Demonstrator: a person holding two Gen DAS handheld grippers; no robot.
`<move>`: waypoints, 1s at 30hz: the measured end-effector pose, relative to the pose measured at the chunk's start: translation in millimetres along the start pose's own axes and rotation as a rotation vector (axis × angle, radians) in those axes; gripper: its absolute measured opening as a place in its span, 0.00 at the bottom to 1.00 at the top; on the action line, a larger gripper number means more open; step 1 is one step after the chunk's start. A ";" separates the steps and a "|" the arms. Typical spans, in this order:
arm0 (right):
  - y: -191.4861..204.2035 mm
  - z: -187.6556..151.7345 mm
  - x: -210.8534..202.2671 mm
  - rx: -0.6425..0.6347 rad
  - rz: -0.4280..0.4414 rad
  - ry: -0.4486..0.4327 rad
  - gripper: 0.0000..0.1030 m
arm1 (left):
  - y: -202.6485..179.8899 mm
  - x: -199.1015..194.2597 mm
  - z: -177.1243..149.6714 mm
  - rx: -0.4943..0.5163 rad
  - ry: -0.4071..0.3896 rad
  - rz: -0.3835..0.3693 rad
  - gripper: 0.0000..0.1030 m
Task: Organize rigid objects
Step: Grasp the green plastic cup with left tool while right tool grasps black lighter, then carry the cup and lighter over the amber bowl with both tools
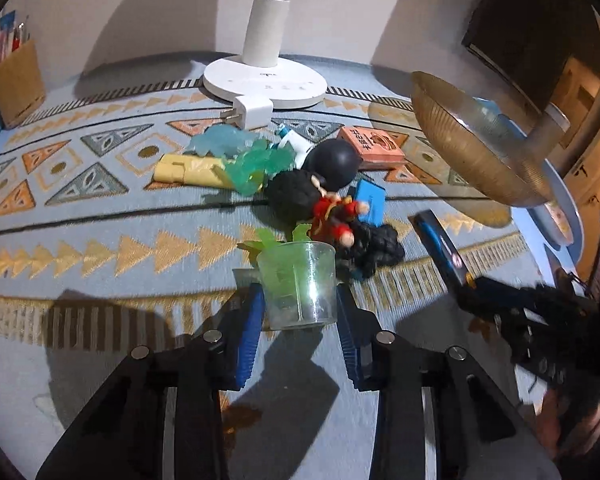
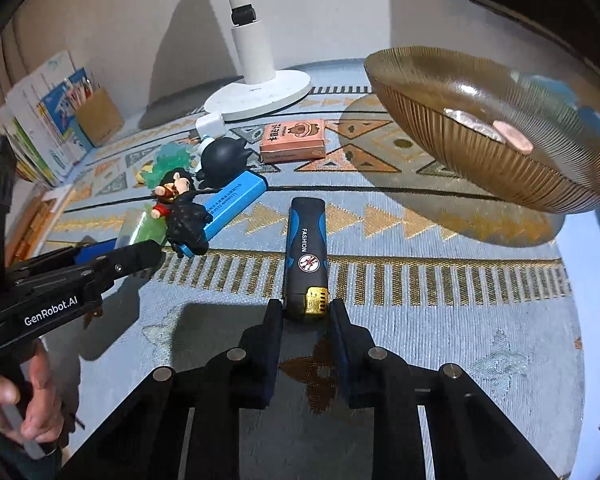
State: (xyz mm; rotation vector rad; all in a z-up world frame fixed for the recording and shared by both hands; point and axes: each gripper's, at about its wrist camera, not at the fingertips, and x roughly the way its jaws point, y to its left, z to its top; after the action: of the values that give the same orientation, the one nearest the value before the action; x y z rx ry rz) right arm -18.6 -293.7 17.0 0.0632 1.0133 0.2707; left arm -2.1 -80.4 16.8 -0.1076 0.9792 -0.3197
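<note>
— Looking low in the left wrist view, we see our left gripper [image 1: 300,300] with its blue pads [image 1: 248,340] pressed on either side of a clear plastic cup [image 1: 300,284] that has green pieces inside it. What do we have on the other side?

— Our right gripper [image 2: 306,314] is nearly closed on the gold end of the black and blue lighter [image 2: 306,256], which lies at lower centre on the patterned cloth [image 2: 440,320].

— And the ribbed amber bowl [image 2: 500,152]?

— We find it at the upper right, while the red figurine [image 1: 332,216] sits mid-frame among the other toys.
</note>
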 end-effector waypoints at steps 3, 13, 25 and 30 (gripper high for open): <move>2.7 7.6 4.3 -0.015 0.001 0.009 0.28 | -0.1 -12.6 -13.1 0.004 -0.009 -0.023 0.31; 26.2 12.2 13.5 -0.082 -0.074 -0.022 0.22 | -6.1 -41.6 -30.0 0.042 -0.061 -0.086 0.31; 1.9 -0.9 -17.1 -0.003 -0.049 -0.039 0.22 | -16.3 -28.6 -24.0 0.064 0.116 -0.109 0.31; -9.3 -0.1 -25.9 0.040 0.019 -0.028 0.22 | -12.0 -35.6 1.5 -0.009 0.214 -0.255 0.31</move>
State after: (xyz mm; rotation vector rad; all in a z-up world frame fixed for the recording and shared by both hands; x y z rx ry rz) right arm -29.8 -309.2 36.8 0.1125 0.9904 0.2658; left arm -21.8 -80.6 48.8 -0.2105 1.1812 -0.5692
